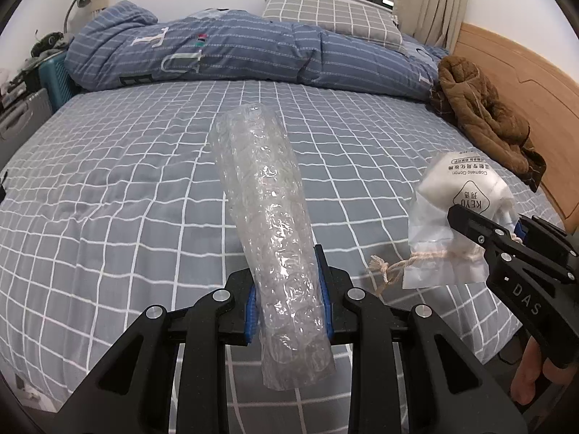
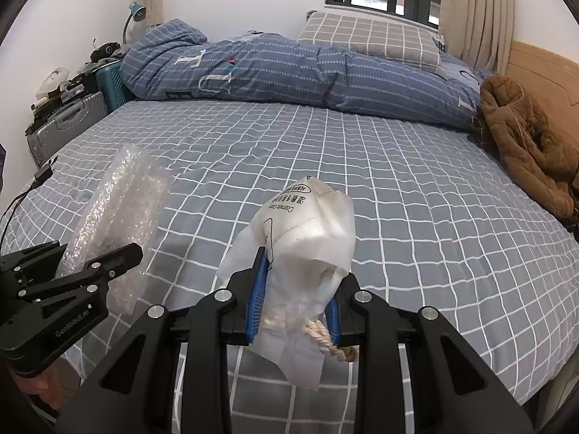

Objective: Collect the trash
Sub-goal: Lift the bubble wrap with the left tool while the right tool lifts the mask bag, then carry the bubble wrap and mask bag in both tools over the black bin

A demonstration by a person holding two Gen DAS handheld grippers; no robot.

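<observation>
Closest to the left wrist camera, the left gripper (image 1: 287, 300) is clamped on a roll of bubble wrap (image 1: 269, 224), its blue pads pressing either side of the roll's lower part; the roll stands tilted above the bed (image 1: 108, 188), over the middle of the near edge. Black casing on this gripper reads "GenRobot.AI" in the right wrist view.

Beside it, toward the headboard side, the right gripper (image 2: 295, 300) is clenched on a translucent drawstring pouch (image 2: 307, 238), nipping the crumpled plastic between nearly closed pads, with a knotted rope cord (image 2: 331, 341) hanging by one pad. Printing on the pouch, seen upside down, reads "KEYU" inside a hexagon outline and "Cosmetic Cotton" with Chinese characters (too small to make out). The right gripper's side bears the letters "DAS".

At the bed's far edge lies a folded blue quilt (image 1: 224, 54) with large pale letters, "T" and "U" among them. A brown fleece jacket (image 1: 481, 115) lies against the wooden headboard (image 1: 524, 68).
</observation>
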